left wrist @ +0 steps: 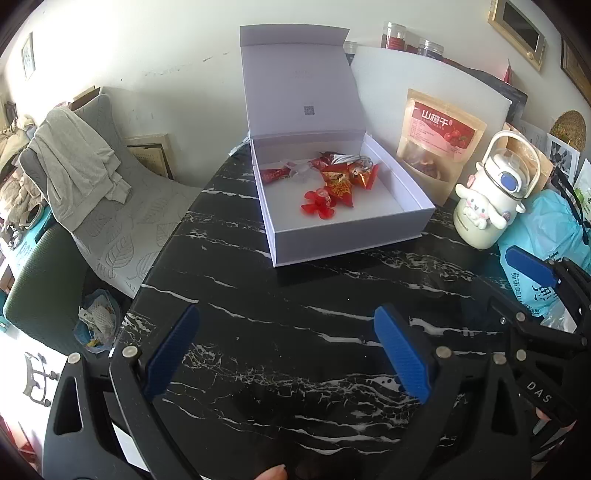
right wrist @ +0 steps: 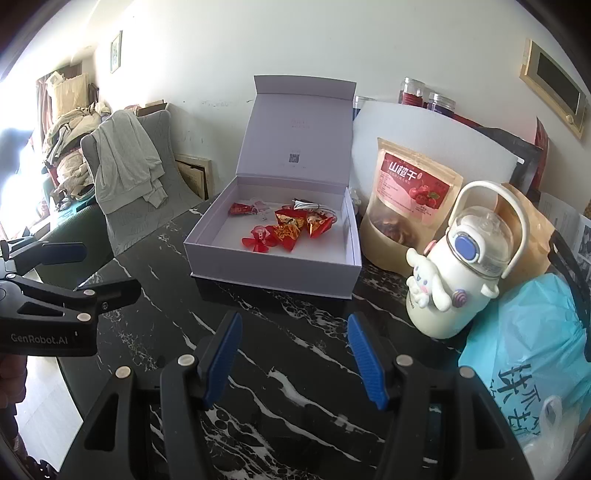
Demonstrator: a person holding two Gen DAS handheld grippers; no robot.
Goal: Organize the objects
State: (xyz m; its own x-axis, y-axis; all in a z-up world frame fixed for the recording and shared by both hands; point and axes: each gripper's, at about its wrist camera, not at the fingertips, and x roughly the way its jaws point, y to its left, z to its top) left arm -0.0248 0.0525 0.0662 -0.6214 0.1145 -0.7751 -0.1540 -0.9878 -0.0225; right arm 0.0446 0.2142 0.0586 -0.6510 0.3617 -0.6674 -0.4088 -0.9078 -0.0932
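A white gift box stands open on the black marble table, its lid upright. Inside lie red candy wrappers, a red flower-shaped piece and a white cable. My left gripper hovers open over the table in front of the box, holding nothing. My right gripper is open and empty too, near the box's front right. In the left wrist view its blue pad shows at the right edge.
Right of the box lean a hawthorn snack pouch, a white cartoon bottle and a blue plastic bag. Jars stand behind. A cloth-draped chair is beyond the table's left edge.
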